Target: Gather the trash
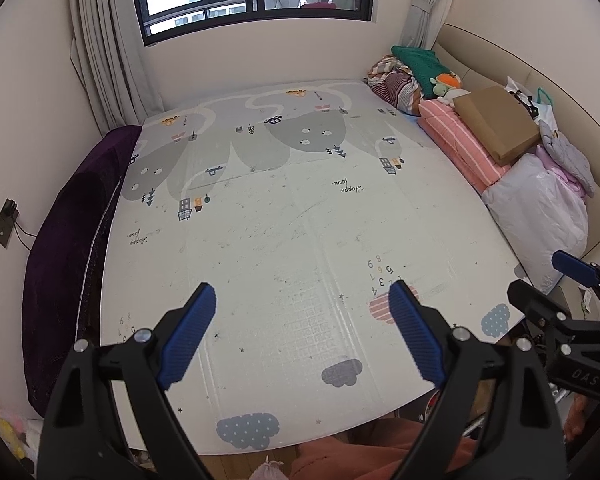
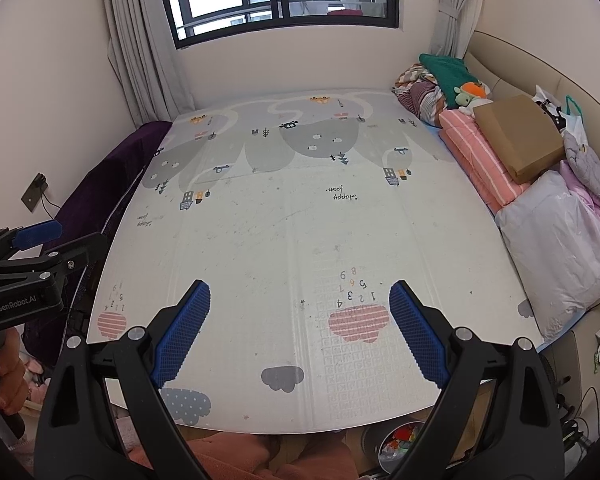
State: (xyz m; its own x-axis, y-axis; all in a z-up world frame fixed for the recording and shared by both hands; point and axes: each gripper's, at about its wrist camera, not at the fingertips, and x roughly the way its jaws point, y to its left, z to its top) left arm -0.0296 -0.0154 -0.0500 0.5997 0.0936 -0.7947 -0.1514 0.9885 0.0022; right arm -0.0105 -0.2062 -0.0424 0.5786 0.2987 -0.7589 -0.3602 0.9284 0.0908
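My left gripper is open and empty, held over the near edge of a patterned play mat that covers the bed. My right gripper is open and empty over the same mat, to the right of the left one. The right gripper also shows at the right edge of the left wrist view; the left gripper shows at the left edge of the right wrist view. A round bin holding colourful scraps stands on the floor below the mat's near edge. I see no loose trash on the mat.
Along the right side lie a pink striped quilt, a brown cardboard box, a white plastic-wrapped bundle, folded clothes and a plush toy. A purple cushion lines the left edge. Window and curtains stand behind.
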